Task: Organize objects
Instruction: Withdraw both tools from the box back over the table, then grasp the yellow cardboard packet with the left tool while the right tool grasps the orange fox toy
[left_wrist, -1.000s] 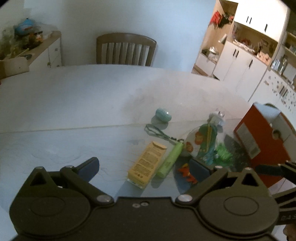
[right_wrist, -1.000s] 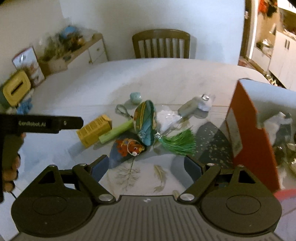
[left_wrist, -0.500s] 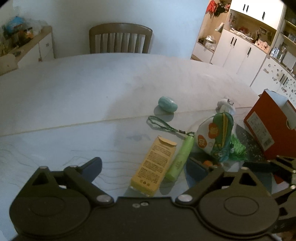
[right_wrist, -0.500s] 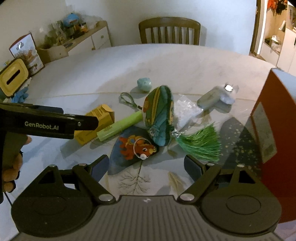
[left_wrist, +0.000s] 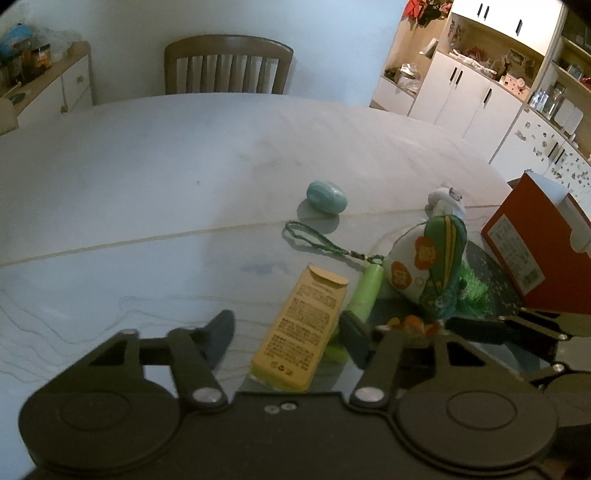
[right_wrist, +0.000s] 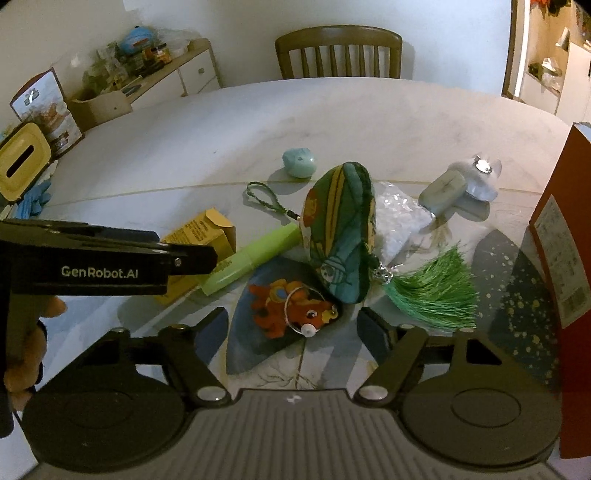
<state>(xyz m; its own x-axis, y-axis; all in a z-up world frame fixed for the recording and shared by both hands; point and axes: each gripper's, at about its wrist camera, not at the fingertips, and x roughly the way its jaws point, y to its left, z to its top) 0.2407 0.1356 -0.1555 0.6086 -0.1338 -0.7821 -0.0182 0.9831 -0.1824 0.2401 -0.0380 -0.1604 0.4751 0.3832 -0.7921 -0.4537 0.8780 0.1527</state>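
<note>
Left gripper (left_wrist: 288, 341) – jaws closing around yellow carton (left_wrist: 301, 325), not gripping; right gripper (right_wrist: 293, 330) – jaws closing over fish keyring (right_wrist: 291, 308) on bench (right_wrist: 332, 122).

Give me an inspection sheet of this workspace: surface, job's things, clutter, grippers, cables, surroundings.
Surface: pale round table, bare at the far side.
Job's things: yellow carton lying flat beside green tube; teal egg-shaped item; patterned pouch with green tassel; fish keychain; orange box standing at the table's right side.
Clutter: clear plastic bag; pale grey item.
Grippers: left gripper closing around the carton, pads not touching; right gripper closing over the keychain, nothing gripped.
Cables: nothing seen.
Surroundings: wooden chair; sideboard; white cabinets.
</note>
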